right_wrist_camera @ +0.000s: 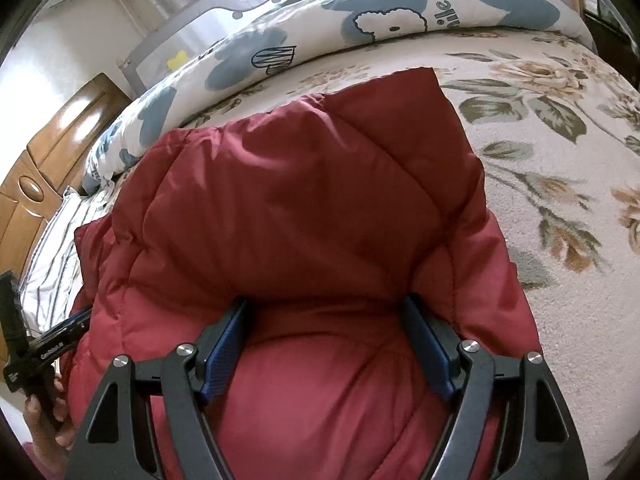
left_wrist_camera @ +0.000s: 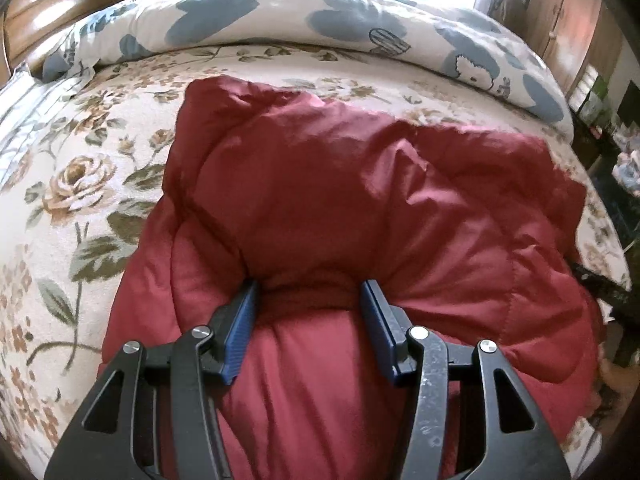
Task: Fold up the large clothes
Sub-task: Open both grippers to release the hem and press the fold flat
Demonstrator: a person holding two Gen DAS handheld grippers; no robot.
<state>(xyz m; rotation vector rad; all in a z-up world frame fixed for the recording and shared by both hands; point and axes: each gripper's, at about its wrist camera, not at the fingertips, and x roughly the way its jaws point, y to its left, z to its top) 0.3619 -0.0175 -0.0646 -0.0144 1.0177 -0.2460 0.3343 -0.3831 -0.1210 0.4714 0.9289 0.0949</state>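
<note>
A dark red padded jacket (left_wrist_camera: pixel 340 180) lies bunched and partly folded on the bed, and it also fills the middle of the right wrist view (right_wrist_camera: pixel 300 200). My left gripper (left_wrist_camera: pixel 308 284) is at the jacket's near edge, its blue pads pinching a thick roll of the red fabric. My right gripper (right_wrist_camera: pixel 326 300) stands wide open on another part of the near edge. The puffy fabric bulges up between its fingers, whose tips are tucked under a fold. A hand (right_wrist_camera: pixel 44 420) holding the other tool shows at the lower left of the right wrist view.
The bed has a cream floral cover (left_wrist_camera: pixel 80 200) around the jacket. A rolled white-and-blue duvet (left_wrist_camera: pixel 280 20) lies along the far side. The wooden headboard (right_wrist_camera: pixel 60 140) and a striped pillow (right_wrist_camera: pixel 52 260) are at one end; dark furniture (left_wrist_camera: pixel 600 160) stands past the other edge.
</note>
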